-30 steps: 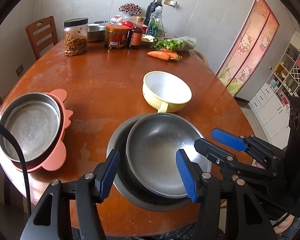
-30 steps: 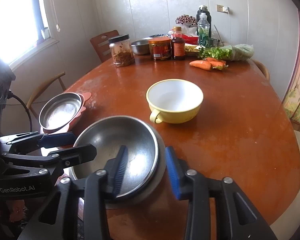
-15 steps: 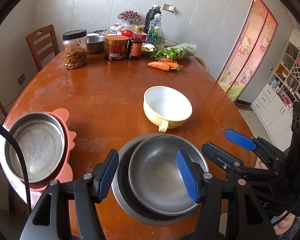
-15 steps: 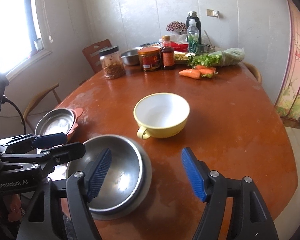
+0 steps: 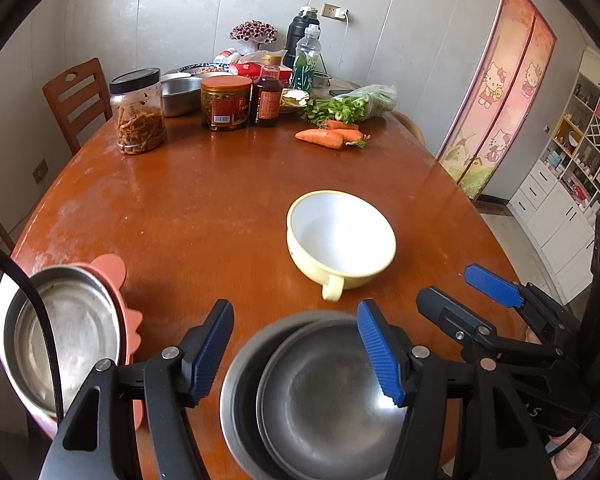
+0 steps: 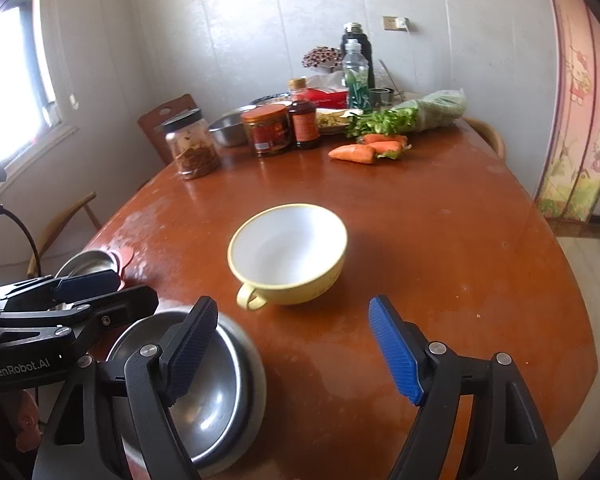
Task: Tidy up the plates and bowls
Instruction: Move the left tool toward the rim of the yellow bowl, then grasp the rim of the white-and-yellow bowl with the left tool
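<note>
Wooden table (image 5: 220, 200), reddish and round, bears everything. Nearest its front edge lies a steel plate (image 5: 236, 384) with a steel bowl (image 5: 324, 392) nested in it. Toward the left edge a steel pan (image 5: 68, 340) sits in a pink tray (image 5: 130, 320). At mid-table, just beyond the stacked steel pair, stands a yellow cup-bowl (image 5: 340, 236), white inside, upright, handle toward the camera.

Left gripper (image 5: 296, 356) hovers over the plate and bowl, fingers spread wide, gripping nothing. Right gripper (image 6: 292, 352) is spread wide too, empty, above bare table with its left finger (image 6: 192, 344) over the bowl's rim; the cup-bowl lies just ahead of it.

At the far side stand jars (image 5: 140, 112), a sauce bottle (image 5: 267, 96), greens (image 5: 348, 106) and carrots (image 5: 328, 136).
</note>
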### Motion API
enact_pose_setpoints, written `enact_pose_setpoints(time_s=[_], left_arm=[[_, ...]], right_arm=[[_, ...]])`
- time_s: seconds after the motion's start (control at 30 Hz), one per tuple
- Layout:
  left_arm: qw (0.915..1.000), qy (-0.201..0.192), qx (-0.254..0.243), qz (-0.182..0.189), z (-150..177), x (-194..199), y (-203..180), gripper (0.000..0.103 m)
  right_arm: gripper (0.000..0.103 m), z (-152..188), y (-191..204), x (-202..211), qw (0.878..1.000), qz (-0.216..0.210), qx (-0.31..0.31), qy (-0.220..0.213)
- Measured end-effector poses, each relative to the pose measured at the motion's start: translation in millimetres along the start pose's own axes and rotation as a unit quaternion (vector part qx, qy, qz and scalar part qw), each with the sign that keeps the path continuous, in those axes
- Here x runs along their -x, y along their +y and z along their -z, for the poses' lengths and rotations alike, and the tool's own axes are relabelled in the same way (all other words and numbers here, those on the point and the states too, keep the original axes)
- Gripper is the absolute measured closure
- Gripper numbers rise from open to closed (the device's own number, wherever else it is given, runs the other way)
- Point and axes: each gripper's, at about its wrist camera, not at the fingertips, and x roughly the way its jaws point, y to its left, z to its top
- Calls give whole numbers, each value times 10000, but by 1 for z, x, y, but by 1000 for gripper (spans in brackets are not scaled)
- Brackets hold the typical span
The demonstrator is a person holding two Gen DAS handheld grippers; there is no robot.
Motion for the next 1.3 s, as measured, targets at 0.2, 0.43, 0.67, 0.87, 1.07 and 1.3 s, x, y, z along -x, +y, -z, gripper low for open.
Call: enact_pose_setpoints(time_s=[0.2,0.43,0.67,0.87,1.07,1.3], left_arm=[[10000,59,51,-24,-16,-16,2,38],[9998,133,52,-124,-34,-34,7,37],[9992,339,-15,-215,-44,-58,8,35],[9985,495,-35,-217,-51,-74,12,35],[9980,627,-54,-76,-57,-86,11,35],[9963,831,-235,25,-59,-102,3,35]], right_arm=[[22,-5,-6,-12,9999,88,-104,27],[22,-9,-20,-24,9991,-71,-417,43],[22,-13,-31,-36,9978,-60,-654,118],[22,-16,-34,-47,9976,16,-636,258],[22,-18,-34,-60,9965,-28,-677,485],[22,-18,-34,-68,9959,-89,-700,565]])
